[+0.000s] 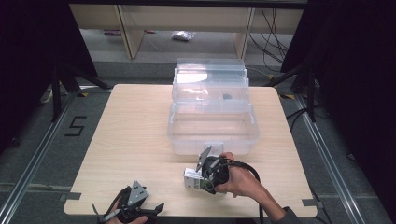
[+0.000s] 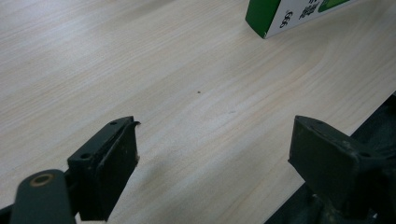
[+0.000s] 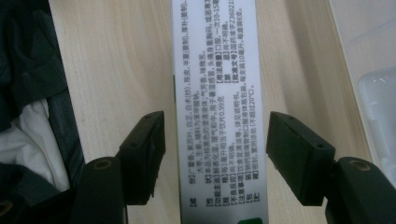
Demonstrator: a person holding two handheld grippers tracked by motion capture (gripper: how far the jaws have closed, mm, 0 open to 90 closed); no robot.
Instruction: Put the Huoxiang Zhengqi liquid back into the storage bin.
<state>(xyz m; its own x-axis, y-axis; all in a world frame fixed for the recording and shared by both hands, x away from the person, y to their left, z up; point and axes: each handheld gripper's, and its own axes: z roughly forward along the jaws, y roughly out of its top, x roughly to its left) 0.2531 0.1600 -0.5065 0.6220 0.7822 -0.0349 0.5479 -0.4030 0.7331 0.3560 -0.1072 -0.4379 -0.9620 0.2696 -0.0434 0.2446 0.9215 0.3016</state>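
Straddling the small carton point(image 3: 215, 107), the right gripper point(image 3: 215, 154) has its jaws spread with one on each side of the long white panel of printed text — neither pad seems to touch the cardboard yet, a thin strip of table point(image 1: 135, 135) showing on each side. The carton's long axis runs straight away from that gripper, along the line of its jaws, so a squeeze would bear on the two long narrow sides rather than the ends.

From the high view the carton point(image 1: 192, 178) lies flat on the table just in front of the clear plastic bin point(image 1: 213, 122), close to its near wall and a little toward the left of it. The right gripper point(image 1: 204, 179) sits directly over it, held in the person's right hand point(image 1: 238, 179), which comes in from the right of the bin's near wall.

The left gripper point(image 1: 135, 207) rests well back from the bin at the table's near edge, jaws wide apart and holding nothing; in its own view point(image 2: 212, 154) bare wood lies between them and a green-and-white corner of the carton point(image 2: 285, 16) shows farther off. The right hand is plainly the nearer one — my judgement is that closing across the carton's width is the move that counts, and the alignment already looks suited to it.
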